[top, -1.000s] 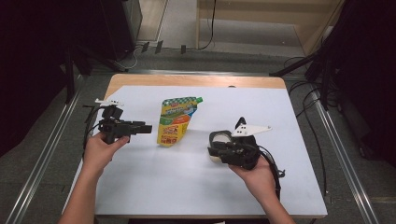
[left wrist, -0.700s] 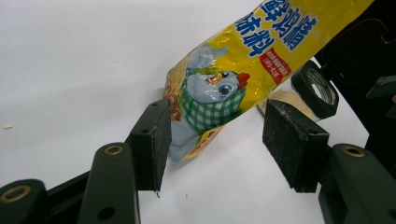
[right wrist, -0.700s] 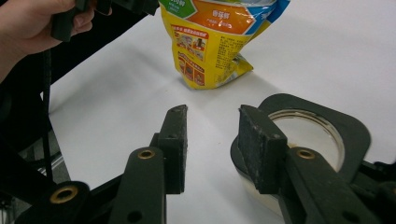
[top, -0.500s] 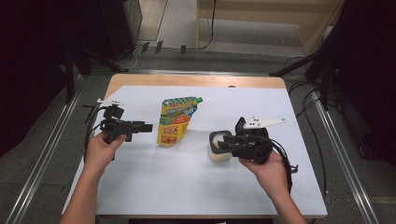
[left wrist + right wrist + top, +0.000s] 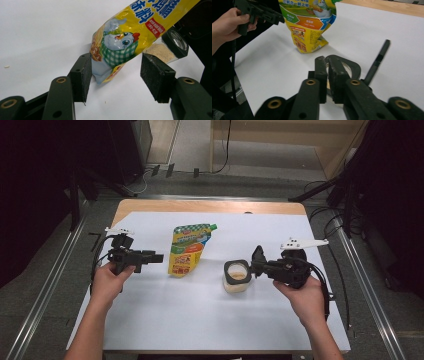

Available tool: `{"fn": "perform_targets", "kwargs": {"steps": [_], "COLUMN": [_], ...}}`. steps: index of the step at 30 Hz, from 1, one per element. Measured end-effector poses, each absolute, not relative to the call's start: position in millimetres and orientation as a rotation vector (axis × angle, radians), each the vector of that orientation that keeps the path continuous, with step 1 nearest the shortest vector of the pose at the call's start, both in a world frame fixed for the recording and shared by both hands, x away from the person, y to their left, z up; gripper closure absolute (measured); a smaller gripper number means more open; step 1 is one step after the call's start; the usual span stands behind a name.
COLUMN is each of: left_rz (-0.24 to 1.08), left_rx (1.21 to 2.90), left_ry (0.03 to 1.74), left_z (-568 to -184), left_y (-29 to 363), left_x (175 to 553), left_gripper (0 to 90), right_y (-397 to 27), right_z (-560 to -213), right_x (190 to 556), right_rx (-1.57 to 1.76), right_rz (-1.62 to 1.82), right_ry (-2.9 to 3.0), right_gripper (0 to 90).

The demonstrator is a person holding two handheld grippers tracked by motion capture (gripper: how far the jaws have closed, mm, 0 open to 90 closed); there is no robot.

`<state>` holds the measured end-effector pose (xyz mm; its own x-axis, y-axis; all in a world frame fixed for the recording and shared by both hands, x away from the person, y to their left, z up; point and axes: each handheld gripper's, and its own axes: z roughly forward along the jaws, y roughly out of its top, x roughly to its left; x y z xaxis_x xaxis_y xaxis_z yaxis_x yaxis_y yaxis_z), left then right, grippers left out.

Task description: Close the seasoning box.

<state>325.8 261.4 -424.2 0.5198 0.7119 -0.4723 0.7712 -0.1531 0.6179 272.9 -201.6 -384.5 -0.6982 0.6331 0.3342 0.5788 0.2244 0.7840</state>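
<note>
— Yellow spouted pouch (image 5: 187, 251) is my landmark: it lies flat on the white table cover (image 5: 175, 320). The seasoning jar (image 5: 236, 281) stands just right of it, near its lower end. My right gripper (image 5: 257, 261) sits at the jar's far side, by the black lid (image 5: 348, 66).

— Has it got the lid?

— Its jaws have just been closing and are now clenched almost pad to pad. I can't tell whether the lid's thin edge is pinched between them or they met on nothing.

— And the risk?

— If I pull on a poor pinch, I think the jaws slip off. If they do grip, the light jar may tip towards me and spill its beige powder, since nothing steadies it.

— Your left?

— My left gripper (image 5: 157, 257) is released, jaws apart, just left of the pouch and not touching it. In the left gripper view the pouch's bottom corner sits ahead of the gap. Nudging forward carelessly, I'd likely shove the pouch into the jar.
</note>
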Motion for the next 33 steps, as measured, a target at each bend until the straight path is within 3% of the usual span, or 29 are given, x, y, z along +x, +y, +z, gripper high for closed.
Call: {"fn": "perform_targets", "kwargs": {"steps": [14,33], "left_rz": [-0.075,-0.071], "left_rx": [1.902,1.910], "left_ry": [1.219,1.218], "left_z": [-425,-425], "left_y": [262,261], "left_x": [324,324], "left_gripper": [43.6,43.2], "right_y": [-237,-221], "right_z": [-381,-416], "right_x": [281,293], "right_rx": [1.293,1.339], "right_rz": [1.481,1.436], "right_ry": [2.318,2.369], "right_gripper": [90.0,90.0]}}
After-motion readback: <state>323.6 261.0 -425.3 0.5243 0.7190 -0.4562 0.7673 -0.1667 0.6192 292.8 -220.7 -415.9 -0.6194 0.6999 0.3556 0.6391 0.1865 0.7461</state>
